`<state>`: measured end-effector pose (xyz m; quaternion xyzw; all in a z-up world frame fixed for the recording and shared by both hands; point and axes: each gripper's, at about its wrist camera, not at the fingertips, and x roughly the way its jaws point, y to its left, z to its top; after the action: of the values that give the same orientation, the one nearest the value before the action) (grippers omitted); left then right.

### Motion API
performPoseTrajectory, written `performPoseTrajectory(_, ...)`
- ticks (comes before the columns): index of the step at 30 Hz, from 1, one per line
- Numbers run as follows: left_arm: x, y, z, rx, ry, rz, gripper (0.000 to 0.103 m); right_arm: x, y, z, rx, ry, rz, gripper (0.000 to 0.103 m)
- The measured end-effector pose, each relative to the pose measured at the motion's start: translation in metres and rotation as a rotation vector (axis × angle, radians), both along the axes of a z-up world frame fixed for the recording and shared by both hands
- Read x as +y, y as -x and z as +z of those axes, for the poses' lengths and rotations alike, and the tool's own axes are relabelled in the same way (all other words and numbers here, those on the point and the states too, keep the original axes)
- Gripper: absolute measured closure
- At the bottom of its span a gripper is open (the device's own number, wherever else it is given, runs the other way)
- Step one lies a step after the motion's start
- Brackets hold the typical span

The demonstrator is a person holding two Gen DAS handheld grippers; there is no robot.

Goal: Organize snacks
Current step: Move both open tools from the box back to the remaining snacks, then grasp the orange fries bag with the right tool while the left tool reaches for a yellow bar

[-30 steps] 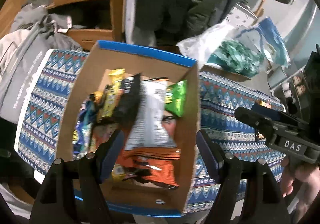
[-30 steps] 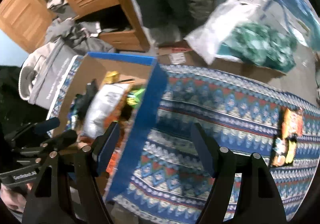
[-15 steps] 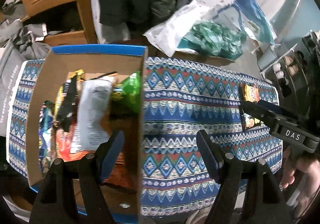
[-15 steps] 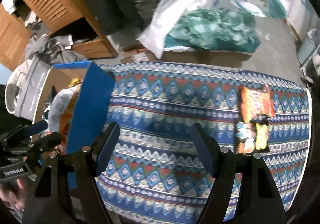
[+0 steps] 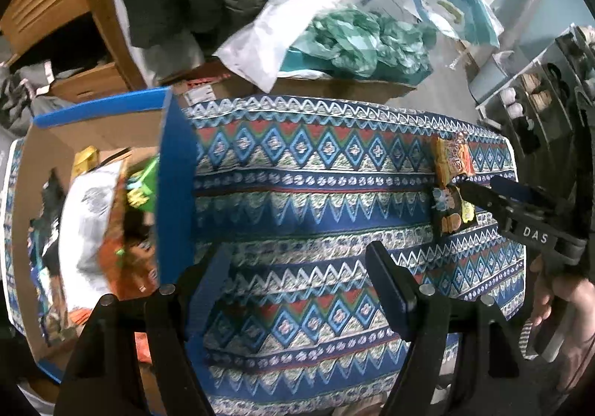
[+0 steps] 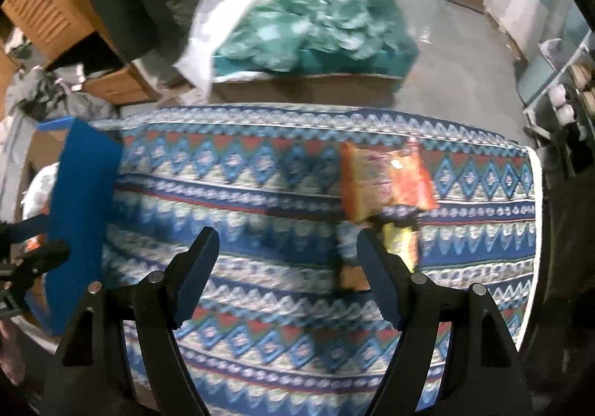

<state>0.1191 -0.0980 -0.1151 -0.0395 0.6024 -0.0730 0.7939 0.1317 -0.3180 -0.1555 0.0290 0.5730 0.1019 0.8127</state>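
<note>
A cardboard box (image 5: pixel 174 192) with a blue rim stands at the table's left end. It holds several snack packets, among them a white bag (image 5: pixel 89 222) and a green packet (image 5: pixel 143 185). My left gripper (image 5: pixel 297 267) hangs open above the patterned cloth, just right of the box wall, with nothing between its fingers. On the table's right side lie an orange packet (image 6: pixel 386 181) and, nearer, a dark packet with yellow (image 6: pixel 398 241). My right gripper (image 6: pixel 286 245) is open and empty over the cloth, its right finger close to the dark packet. That gripper (image 5: pixel 478 183) also shows above both packets (image 5: pixel 452 159).
A blue, red and white patterned cloth (image 6: pixel 260 304) covers the table. Beyond the far edge sit a carton with green crumpled wrapping (image 5: pixel 357 40) and a white plastic bag (image 5: pixel 267 36). Wooden furniture (image 5: pixel 48 6) stands back left and shelving (image 5: pixel 539 99) at the right. The box (image 6: pixel 81 200) blocks the left.
Both grippers have swept right, from above the box to above the cloth. The two loose packets have come much closer to my right gripper. Both stay open and empty.
</note>
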Motion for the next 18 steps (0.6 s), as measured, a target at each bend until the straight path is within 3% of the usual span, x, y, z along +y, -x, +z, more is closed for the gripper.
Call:
performPoseTrajectory(5, -0.022, -0.022, -0.013, 0.019, -0.007, -0.027, 0.026, -0.023, -0.025, -0.018, 0.032, -0.005, -0.017, 0.027)
performPoseTrajectory(10, -0.046, -0.047, -0.029, 0.041, 0.004, -0.055, 0.026, -0.033, -0.046, -0.033, 0.068, 0.084, 0.015, 0.027)
performPoseTrajectory(18, -0.079, -0.089, -0.062, 0.055, -0.007, -0.1, 0.026, -0.048, -0.071, -0.061, 0.113, 0.074, 0.029, 0.027)
